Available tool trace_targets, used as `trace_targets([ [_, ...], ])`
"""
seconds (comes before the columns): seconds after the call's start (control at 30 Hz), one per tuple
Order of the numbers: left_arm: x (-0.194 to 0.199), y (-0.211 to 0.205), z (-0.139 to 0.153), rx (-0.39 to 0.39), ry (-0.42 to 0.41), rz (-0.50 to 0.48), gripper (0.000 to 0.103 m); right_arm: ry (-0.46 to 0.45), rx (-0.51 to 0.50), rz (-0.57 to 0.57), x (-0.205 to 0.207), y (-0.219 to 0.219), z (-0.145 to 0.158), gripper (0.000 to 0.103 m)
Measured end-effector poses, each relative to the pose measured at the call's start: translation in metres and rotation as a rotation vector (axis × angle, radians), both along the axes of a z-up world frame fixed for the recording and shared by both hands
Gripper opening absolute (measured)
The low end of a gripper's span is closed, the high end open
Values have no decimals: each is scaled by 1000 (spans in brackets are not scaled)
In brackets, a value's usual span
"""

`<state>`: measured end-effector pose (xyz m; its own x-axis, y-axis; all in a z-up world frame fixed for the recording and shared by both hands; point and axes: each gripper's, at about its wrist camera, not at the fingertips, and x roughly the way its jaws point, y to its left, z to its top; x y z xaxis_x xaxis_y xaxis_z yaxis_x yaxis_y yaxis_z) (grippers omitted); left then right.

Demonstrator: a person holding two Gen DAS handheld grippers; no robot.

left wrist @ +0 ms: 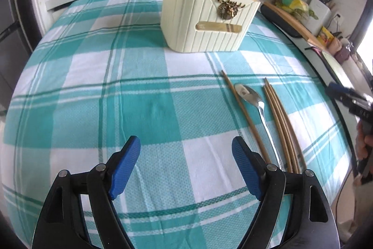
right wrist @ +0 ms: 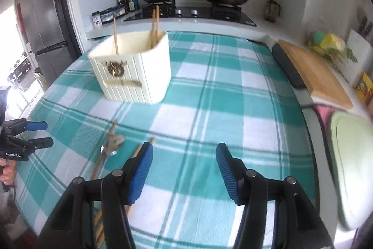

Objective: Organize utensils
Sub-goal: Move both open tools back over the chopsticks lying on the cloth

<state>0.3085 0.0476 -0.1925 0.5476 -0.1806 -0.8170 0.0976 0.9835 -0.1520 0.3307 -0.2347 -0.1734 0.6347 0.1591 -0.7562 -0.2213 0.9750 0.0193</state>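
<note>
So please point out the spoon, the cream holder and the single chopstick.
spoon (left wrist: 247, 92), left wrist view, on its bowl.
cream holder (left wrist: 186, 18), left wrist view, on its front wall.
single chopstick (left wrist: 240, 106), left wrist view, on its middle.

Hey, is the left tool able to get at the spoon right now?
Probably yes. The left tool is open and empty, and the spoon lies bare on the cloth between chopsticks, with nothing over it.
</note>
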Motion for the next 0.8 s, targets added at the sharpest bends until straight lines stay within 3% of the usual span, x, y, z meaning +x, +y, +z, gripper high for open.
trace_targets([
  [0.13,-10,-11,-17,44,-53,62,82,22,-107,-107,-32,-8,-53,58],
  [0.23,-10,-17,-27,53,-64,77,83,-2,-123,-137,-48,-6,-69,58],
  [0.33,-9,-20,-36,55,-58,87,85,-9,-75,-133,-54,-2,-74,58],
  [0.8,-9,-33,-41,121,-48,55,99,-21,-76,-142,-56,1,-75,58],
])
